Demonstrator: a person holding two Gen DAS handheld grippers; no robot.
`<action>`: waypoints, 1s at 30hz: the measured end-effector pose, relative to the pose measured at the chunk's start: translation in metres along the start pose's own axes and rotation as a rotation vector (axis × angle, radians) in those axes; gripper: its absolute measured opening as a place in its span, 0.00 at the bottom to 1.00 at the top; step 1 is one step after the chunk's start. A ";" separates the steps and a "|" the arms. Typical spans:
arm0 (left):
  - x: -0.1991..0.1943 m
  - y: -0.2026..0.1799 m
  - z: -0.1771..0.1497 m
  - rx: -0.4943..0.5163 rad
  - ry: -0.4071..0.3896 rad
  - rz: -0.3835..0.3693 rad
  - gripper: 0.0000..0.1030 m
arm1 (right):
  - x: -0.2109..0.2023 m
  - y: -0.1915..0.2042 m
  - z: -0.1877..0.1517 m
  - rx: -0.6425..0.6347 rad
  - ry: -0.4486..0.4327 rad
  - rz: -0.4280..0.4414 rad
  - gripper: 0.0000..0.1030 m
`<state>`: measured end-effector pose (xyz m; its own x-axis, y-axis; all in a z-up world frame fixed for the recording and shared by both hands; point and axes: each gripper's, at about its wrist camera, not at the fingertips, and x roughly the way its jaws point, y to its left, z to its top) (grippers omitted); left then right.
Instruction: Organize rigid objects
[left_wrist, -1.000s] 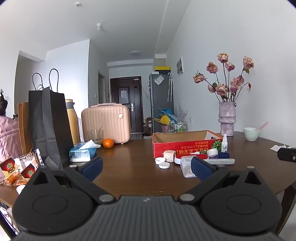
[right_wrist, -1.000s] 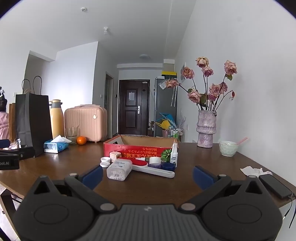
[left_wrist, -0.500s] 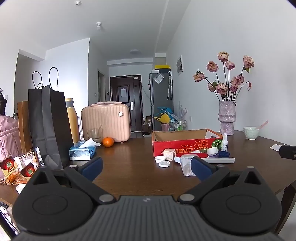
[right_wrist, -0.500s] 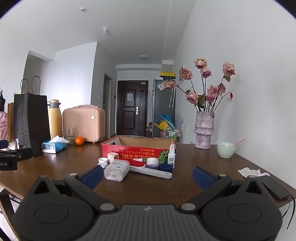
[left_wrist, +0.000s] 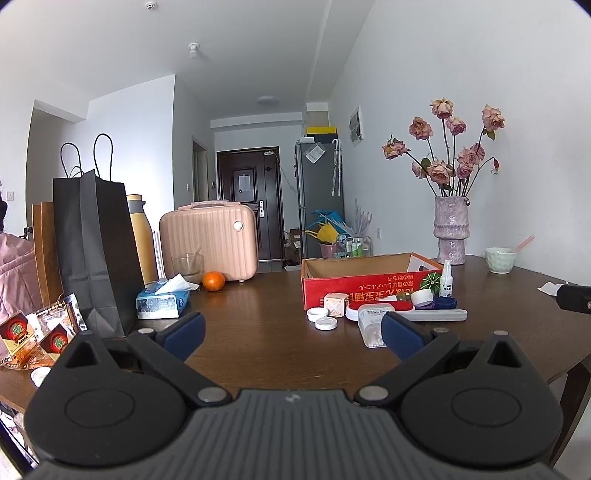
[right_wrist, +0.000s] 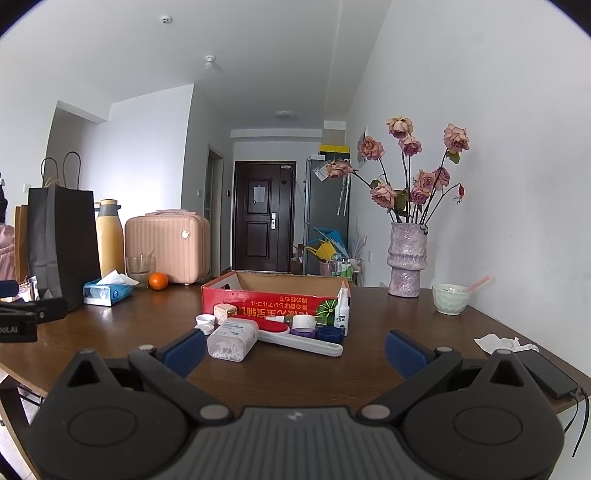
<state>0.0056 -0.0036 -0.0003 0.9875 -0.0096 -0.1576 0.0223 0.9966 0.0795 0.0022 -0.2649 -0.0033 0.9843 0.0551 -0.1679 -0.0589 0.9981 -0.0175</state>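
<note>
Both claws stand spread wide and hold nothing: the left gripper (left_wrist: 291, 330) and the right gripper (right_wrist: 295, 349) hover above the near edge of the dark brown wooden table (right_wrist: 155, 314). Toward the table's middle sits an open red cardboard box (right_wrist: 275, 297), its inside not visible from here. Just in front of its near wall lies a cluster of small things: a clear plastic box of cotton swabs (right_wrist: 232, 339), a long white-handled brush with a red pad (right_wrist: 295, 338), two round white lids (left_wrist: 321, 318) and a small white spray bottle (right_wrist: 342, 308) (standing upright at the box's right corner). A pink ceramic vase of dried roses (right_wrist: 406, 264) stands near the far right edge.
</note>
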 end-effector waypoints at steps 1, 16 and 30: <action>0.000 0.000 0.000 0.001 0.000 -0.001 1.00 | 0.001 0.000 -0.001 0.006 0.003 0.002 1.00; 0.000 0.000 0.001 -0.004 0.002 0.001 1.00 | 0.001 0.001 -0.002 0.002 0.010 0.003 1.00; 0.004 -0.001 -0.002 0.000 0.015 0.012 1.00 | 0.007 0.002 -0.004 0.004 0.034 0.003 1.00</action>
<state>0.0094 -0.0045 -0.0029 0.9853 0.0037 -0.1710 0.0105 0.9966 0.0819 0.0084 -0.2625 -0.0089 0.9779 0.0572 -0.2010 -0.0611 0.9980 -0.0135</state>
